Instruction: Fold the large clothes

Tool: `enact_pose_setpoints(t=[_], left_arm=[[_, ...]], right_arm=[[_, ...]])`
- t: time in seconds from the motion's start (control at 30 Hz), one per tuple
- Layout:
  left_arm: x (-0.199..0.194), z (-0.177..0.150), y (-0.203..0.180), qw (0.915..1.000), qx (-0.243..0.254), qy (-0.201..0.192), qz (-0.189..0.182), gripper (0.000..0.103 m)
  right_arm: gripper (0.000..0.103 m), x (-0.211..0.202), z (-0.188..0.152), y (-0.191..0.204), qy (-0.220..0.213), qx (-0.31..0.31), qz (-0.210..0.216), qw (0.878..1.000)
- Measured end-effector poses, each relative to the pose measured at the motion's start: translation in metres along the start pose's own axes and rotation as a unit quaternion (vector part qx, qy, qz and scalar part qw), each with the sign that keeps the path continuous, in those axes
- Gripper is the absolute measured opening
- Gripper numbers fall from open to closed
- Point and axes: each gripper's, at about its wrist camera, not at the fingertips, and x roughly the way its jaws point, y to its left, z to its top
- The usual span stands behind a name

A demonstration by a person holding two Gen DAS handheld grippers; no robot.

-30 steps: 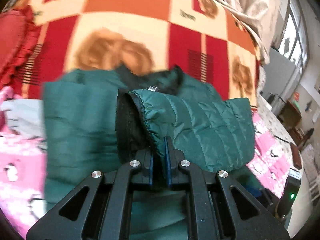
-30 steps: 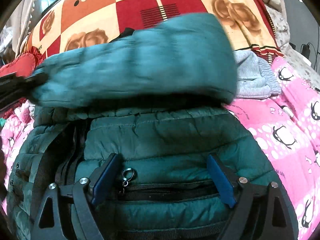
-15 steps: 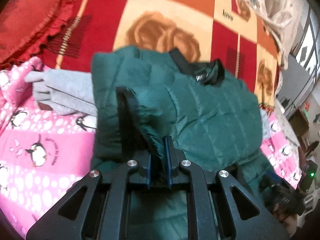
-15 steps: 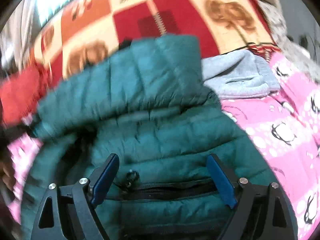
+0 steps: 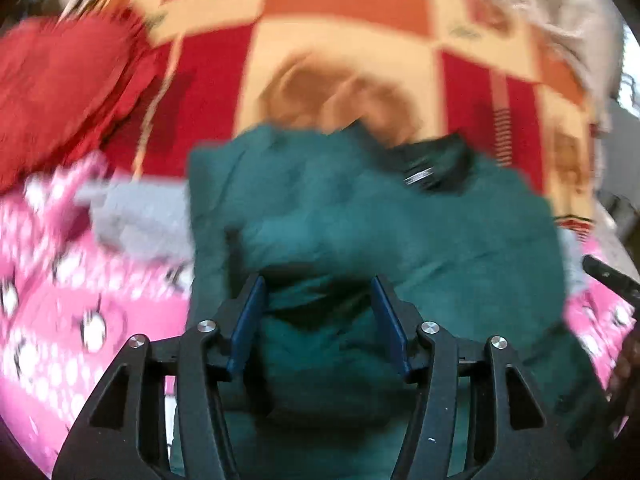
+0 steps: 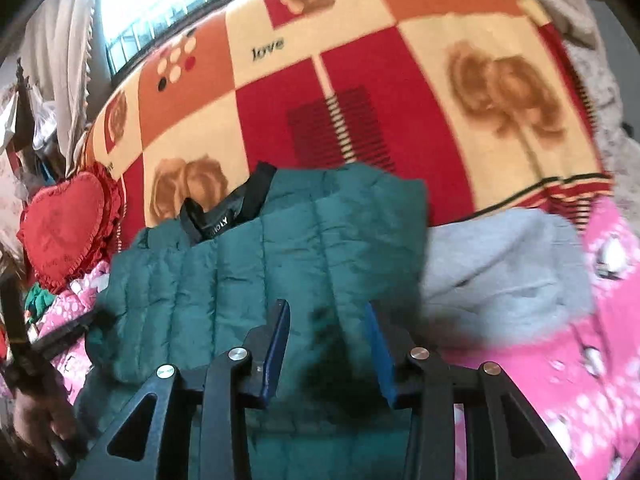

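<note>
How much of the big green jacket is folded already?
Done: a sleeve lies folded over the green jacket, whose black collar points toward the checkered blanket. Right now the left claw is opening above the jacket, letting go, while the right claw is closing over the fabric. Left: folding the long body smaller.

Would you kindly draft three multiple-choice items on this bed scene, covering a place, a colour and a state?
1. Beside the green quilted jacket, on the far side from the red heart-shaped cushion, lies
A a grey garment
B a blue towel
C a black bag

2. The jacket's collar is
A white
B black
C yellow

3. The word on the checked blanket reads
A home
B love
C kiss

Answers: 1 A, the grey garment lies against the jacket's other edge; 2 B, a black collar shows at its top; 3 B, "love" is legible.
</note>
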Motion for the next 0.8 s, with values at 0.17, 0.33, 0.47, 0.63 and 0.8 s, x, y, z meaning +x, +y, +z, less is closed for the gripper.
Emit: enact_pose_setpoints(t=[0.17, 0.33, 0.47, 0.63, 0.8], left_arm=[[0.027, -0.021, 0.025, 0.9977, -0.058, 0.03, -0.019, 0.056], [0.03, -0.025, 0.02, 0.9986, -0.047, 0.025, -0.002, 0.056], [0.032, -0.026, 0.02, 0.9986, -0.048, 0.022, 0.002, 0.056], [0.038, -0.024, 0.024, 0.9977, -0.059, 0.029, -0.013, 0.058], [0.04, -0.021, 0.022, 0.9978, -0.056, 0.033, -0.011, 0.059]], right_arm=[[0.038, 0.061, -0.016, -0.02, 0.096, -0.001, -0.008, 0.995], [0.038, 0.036, 0.005, -0.018, 0.033, -0.013, -0.004, 0.999], [0.038, 0.042, 0.039, -0.023, -0.027, 0.03, -0.014, 0.999], [0.037, 0.11, 0.047, -0.03, 0.029, 0.023, -0.051, 0.998], [0.037, 0.108, 0.054, -0.026, 0.031, 0.018, -0.072, 0.997]])
